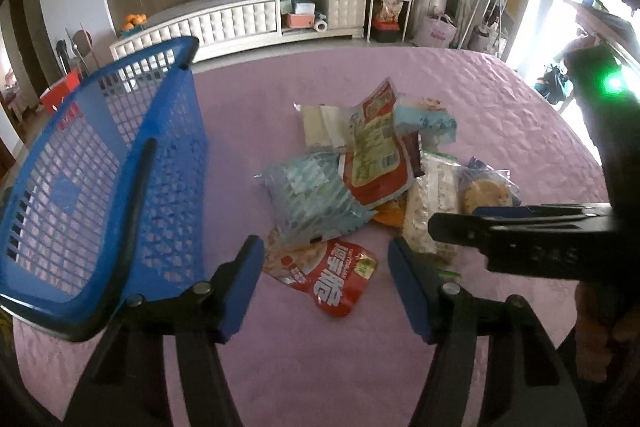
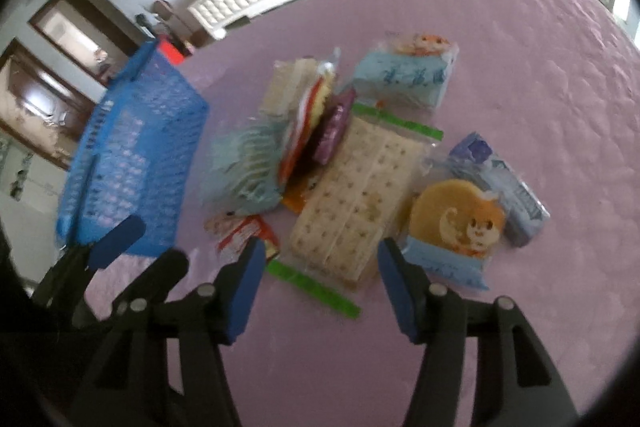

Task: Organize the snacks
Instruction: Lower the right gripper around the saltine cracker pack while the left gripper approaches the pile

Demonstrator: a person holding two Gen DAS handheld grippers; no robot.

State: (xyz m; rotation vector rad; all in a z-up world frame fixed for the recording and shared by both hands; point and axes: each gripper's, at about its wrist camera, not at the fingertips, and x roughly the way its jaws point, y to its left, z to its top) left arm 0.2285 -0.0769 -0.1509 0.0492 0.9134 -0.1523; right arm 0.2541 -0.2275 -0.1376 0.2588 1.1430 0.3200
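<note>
Lilac quilted cloth covers the worktop [image 1: 500, 99], where the snack packets lie heaped at its centre. A blue basket [image 1: 100, 167] stands just left of the heap and looks empty. Both the left gripper [image 1: 326, 283] and right gripper [image 2: 320, 279] hang over the near edge of the pile, fingers spread and holding nothing. Recommended procedure: take edge packets first. The red packet [image 1: 332, 277] lies between the left fingers; the cracker pack [image 2: 356, 199] sits ahead of the right. Pinch a flat seam, lift clear, then lower into the basket.
</note>
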